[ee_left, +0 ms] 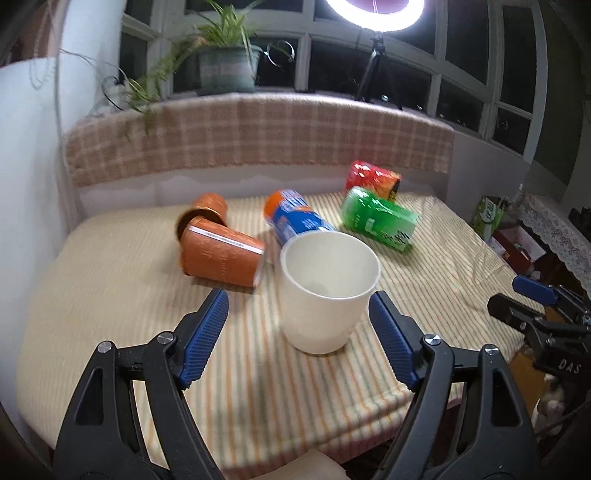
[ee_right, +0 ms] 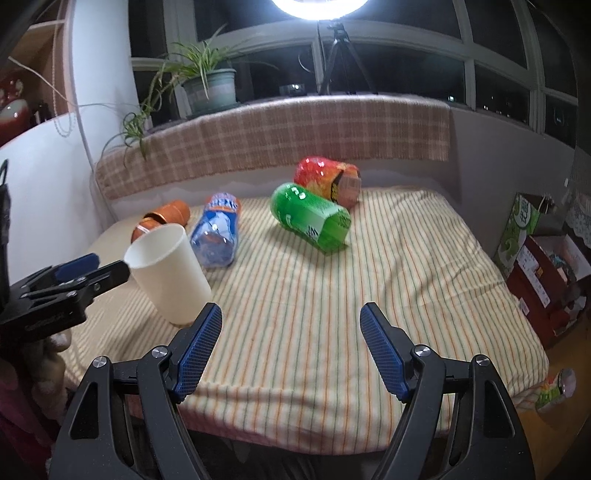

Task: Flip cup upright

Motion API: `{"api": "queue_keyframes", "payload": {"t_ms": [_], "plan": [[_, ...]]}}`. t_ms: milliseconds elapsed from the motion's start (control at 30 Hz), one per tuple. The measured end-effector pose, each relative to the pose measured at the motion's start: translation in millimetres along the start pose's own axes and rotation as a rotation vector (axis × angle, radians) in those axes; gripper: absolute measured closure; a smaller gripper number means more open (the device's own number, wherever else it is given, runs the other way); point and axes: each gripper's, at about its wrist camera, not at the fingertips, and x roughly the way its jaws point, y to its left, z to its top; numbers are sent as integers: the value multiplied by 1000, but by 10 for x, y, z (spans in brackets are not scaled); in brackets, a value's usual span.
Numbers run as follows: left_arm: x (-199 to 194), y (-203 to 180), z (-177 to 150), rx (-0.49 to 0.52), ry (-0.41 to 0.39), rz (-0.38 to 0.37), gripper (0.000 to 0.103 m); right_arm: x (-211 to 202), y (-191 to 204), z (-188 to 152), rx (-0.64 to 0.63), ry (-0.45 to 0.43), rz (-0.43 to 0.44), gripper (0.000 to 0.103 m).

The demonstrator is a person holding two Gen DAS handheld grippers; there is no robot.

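White cup (ee_left: 328,291) upright (slightly tilted) near the table's (ee_left: 110,295) front edge, mouth up. Left gripper (ee_left: 299,328) spread wide either side of it, not touching; right gripper (ee_right: 291,343) open, empty. Flip apparently done; next, withdrawal without nudging.

The left wrist view is motion-blurred: print on the orange cups (ee_left: 221,254), the blue bottle (ee_left: 295,221) and the green bottle (ee_left: 376,219) cannot be read. The white cup (ee_left: 325,295) hides the blue bottle's near end and its own contact with the cloth (ee_left: 110,295). In the right wrist view the cup (ee_right: 170,273) covers most of the orange cups (ee_right: 162,218). The ring light (ee_right: 317,7) is cut by the top edge. The left gripper (ee_right: 92,269) is cut by the frame's left side, its jaw state unclear there.
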Motion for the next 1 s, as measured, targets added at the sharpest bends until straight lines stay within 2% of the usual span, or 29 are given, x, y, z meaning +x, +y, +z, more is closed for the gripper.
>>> {"api": "queue_keyframes", "payload": {"t_ms": [133,200,233,333,467,600,1000], "plan": [[-256,81,22,-20,-71,46,21,-42,69,56,-14,-43,-5,26],[-373,105,53,-22,-110,73,8,-62,107,87,-24,-65,-8,23],[-457,113,76,-23,-140,89,5,-79,128,110,-33,-81,-11,22],[-629,113,148,-16,-208,136,4,-139,179,180,-60,-126,-29,22],[-784,120,221,-18,-254,156,1,-217,217,257,-70,-172,-42,19],[-867,105,246,-10,-279,173,0,-273,235,309,-66,-207,-53,14],[-902,103,276,-33,-271,196,0,-290,265,332,-76,-232,-71,14]]}}
